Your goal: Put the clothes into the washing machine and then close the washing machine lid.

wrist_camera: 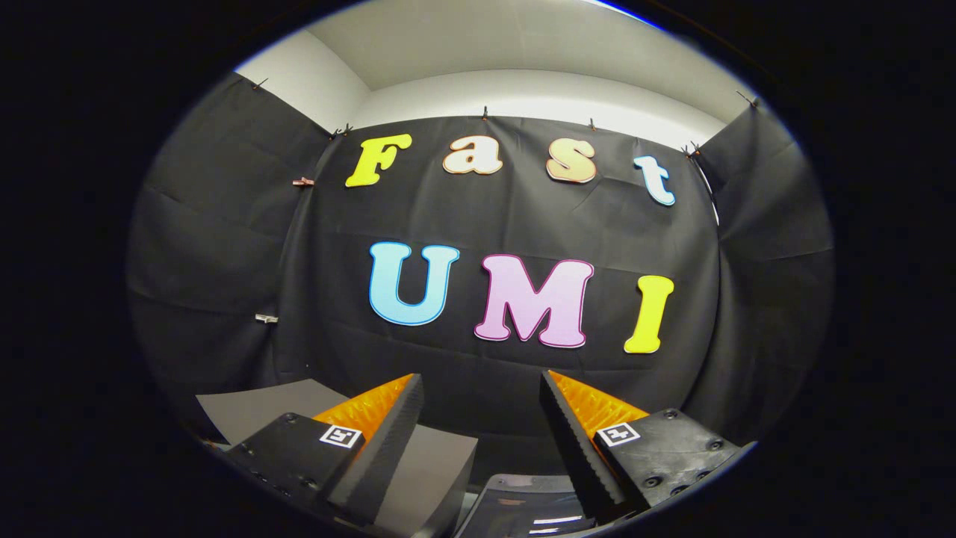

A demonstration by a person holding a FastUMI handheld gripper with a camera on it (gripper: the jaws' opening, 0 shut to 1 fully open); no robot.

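Observation:
My gripper [482, 388] is held up high and faces the black cloth wall of the booth. Its two fingers stand wide apart with nothing between them. Low down between the fingers shows a dark glossy curved surface [523, 508]; whether it is the washing machine's lid I cannot tell. I see no clothes from here.
A grey box-like block [426, 463] sits low behind the left finger, with a flat grey top [261, 411] reaching toward the left wall. Black cloth [523, 224] closes off the back and both sides, with a white wall [523, 90] above it.

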